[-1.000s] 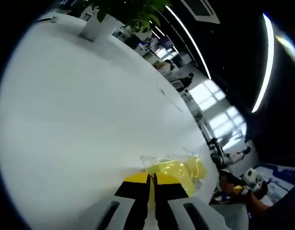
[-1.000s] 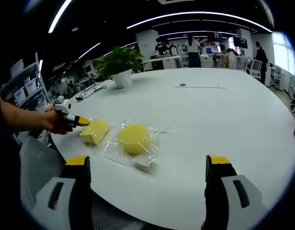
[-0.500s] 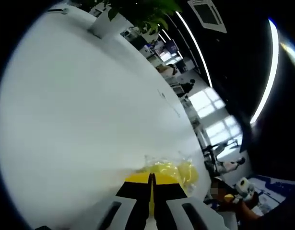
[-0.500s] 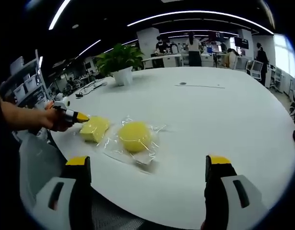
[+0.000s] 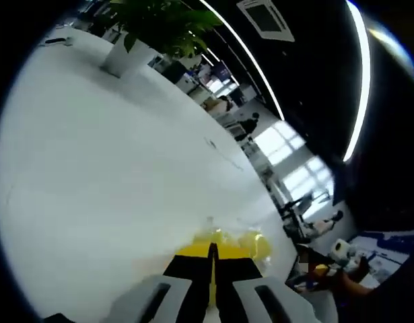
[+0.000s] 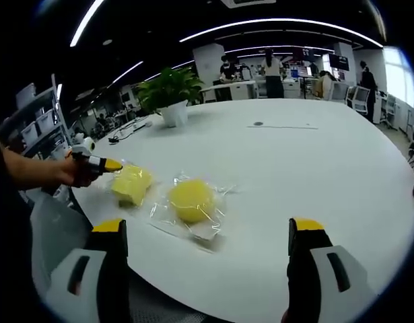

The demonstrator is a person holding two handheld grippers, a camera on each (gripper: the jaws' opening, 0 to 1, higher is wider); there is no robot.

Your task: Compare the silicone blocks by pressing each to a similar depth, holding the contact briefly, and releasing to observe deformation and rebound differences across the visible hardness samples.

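The left gripper (image 6: 114, 164), jaws pressed together, tips at the square yellow block (image 6: 131, 184); the right gripper (image 6: 210, 232) hangs spread wide.

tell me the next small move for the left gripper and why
Probably ease the left gripper forward so its shut tips press into the square yellow block. In the right gripper view the tips sit at that block's edge; the round block lies beside it, untouched.

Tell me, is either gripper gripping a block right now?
No. The left gripper is shut, its tip at the square yellow block; the right gripper is open and empty.
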